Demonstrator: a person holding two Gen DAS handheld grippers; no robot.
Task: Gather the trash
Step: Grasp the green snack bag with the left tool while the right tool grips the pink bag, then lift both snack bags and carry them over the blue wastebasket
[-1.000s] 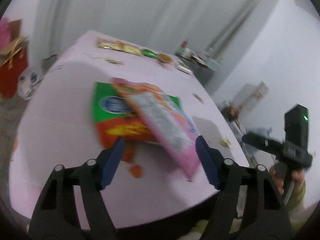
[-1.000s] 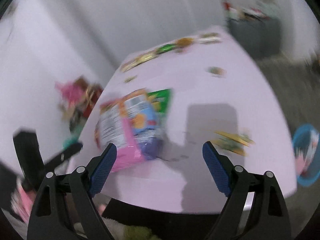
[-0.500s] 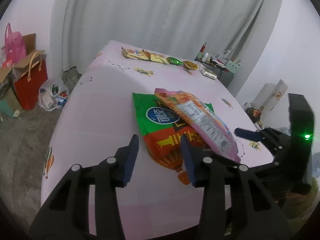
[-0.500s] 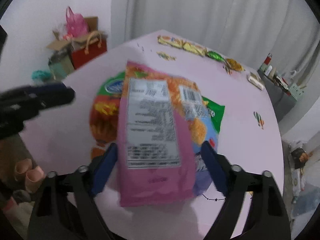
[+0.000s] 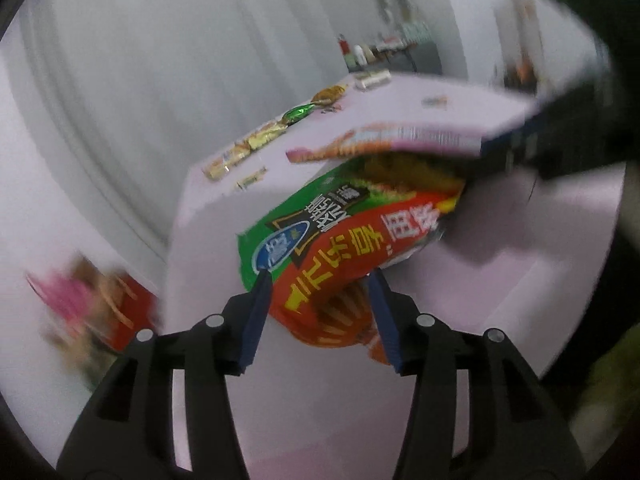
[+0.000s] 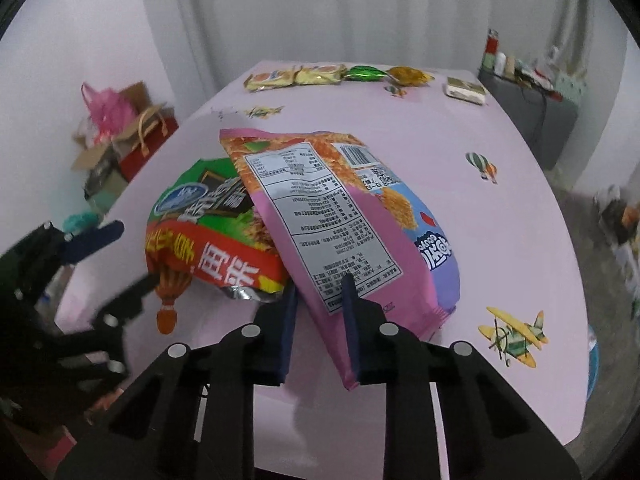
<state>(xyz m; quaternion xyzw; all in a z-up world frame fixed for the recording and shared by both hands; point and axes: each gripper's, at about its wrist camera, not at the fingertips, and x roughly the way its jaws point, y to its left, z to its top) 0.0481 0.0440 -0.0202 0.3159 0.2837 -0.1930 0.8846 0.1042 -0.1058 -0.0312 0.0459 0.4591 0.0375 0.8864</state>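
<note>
Two snack bags overlap on the pink table (image 6: 460, 152). The pink bag (image 6: 340, 208) lies across the green-and-red bag (image 6: 208, 216). My right gripper (image 6: 320, 284) has the pink bag's near corner between its jaws, which are closing. From the left wrist view the pink bag (image 5: 420, 136) is raised off the green-and-red bag (image 5: 332, 240) at that end. My left gripper (image 5: 318, 276) straddles the red end of the lower bag with its jaws opening. I see no pinch on the foil.
Several small wrappers (image 6: 296, 76) and a white packet (image 6: 464, 90) line the table's far edge. A red paper bag and boxes (image 6: 132, 140) sit on the floor at the left. A grey cabinet (image 6: 532, 116) with bottles stands at the back right.
Both grippers have come in to the bags. The right jaws have narrowed around the pink bag's corner and lifted it. The left gripper has rolled and now straddles the green-and-red bag's end.
</note>
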